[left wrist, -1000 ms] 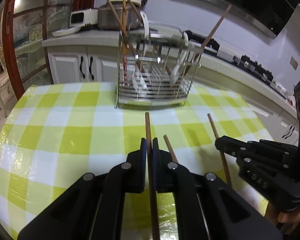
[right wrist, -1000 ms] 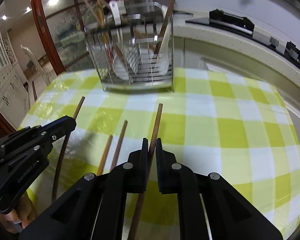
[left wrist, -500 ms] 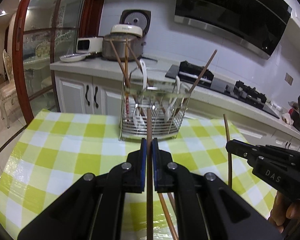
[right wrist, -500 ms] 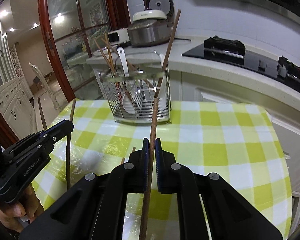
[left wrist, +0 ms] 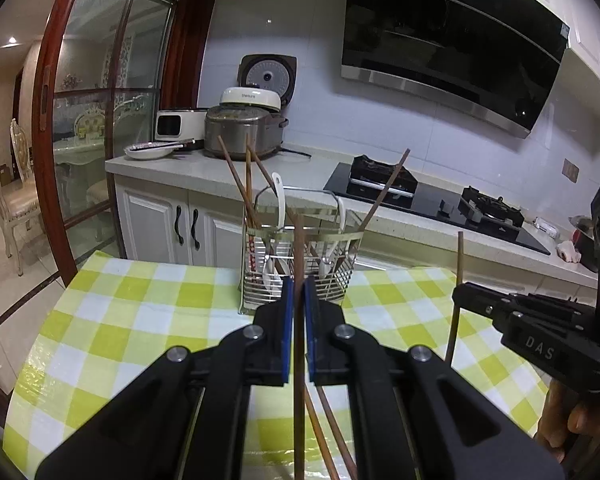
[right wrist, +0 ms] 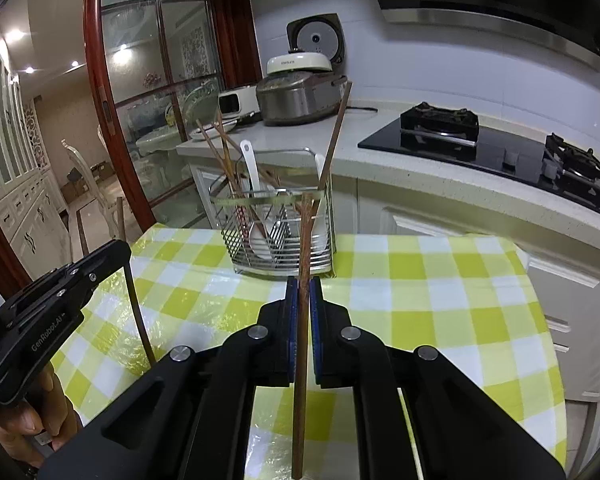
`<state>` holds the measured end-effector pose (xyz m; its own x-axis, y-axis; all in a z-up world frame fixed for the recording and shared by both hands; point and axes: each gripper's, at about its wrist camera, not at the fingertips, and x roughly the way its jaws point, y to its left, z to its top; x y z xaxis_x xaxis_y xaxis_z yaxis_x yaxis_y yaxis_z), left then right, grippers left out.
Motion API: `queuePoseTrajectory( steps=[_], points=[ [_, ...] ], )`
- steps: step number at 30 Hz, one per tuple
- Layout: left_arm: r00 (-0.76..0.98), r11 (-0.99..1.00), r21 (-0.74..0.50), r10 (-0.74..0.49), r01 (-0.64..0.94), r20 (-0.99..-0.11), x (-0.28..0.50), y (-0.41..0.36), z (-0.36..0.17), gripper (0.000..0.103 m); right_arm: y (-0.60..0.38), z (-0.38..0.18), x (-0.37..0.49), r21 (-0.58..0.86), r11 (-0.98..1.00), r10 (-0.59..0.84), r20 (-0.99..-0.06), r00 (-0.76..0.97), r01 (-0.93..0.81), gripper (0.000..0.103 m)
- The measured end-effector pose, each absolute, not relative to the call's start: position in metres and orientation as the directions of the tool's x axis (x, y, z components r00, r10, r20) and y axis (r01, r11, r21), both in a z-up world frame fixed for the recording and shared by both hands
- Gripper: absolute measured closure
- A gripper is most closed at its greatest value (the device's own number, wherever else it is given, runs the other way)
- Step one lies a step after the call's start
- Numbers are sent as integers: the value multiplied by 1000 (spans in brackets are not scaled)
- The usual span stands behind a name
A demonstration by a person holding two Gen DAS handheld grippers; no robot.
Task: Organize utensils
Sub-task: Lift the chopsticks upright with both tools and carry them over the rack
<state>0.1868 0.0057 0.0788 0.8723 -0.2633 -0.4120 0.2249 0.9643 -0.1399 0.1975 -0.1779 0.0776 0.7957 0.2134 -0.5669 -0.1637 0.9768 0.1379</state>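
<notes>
Two chopsticks are in the air, one to each tool: the left gripper (left wrist: 296, 292) has its blue pads closed tight on the left chopstick (left wrist: 299, 248), and the right gripper (right wrist: 303, 292) is pinched just as firmly on the right chopstick (right wrist: 305, 240). Each stick runs up through the jaws nearly upright, its upper end projecting beyond the fingertips and its lower end trailing back under the tool. Ahead of both stands the wire utensil holder (left wrist: 300, 276) on the far part of the checked tablecloth (left wrist: 140, 320), already carrying several chopsticks and white spoons. The step in hand looks like the carry toward that holder; the next move would call for bringing each stick over the rim, tipping it point-down into a chopstick compartment, and only then easing the pads apart. Two loose chopsticks (left wrist: 328, 432) lie on the cloth below the left tool, apparently waiting for a later trip.
</notes>
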Motion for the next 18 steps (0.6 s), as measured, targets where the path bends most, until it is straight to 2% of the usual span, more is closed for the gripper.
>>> queuePoseTrajectory(
  steps=[18],
  points=[
    [889,965,-132,-260,226,-376,188,3,95,97,-175,104,202,112,979,204,-535,820,-170,96]
  ],
)
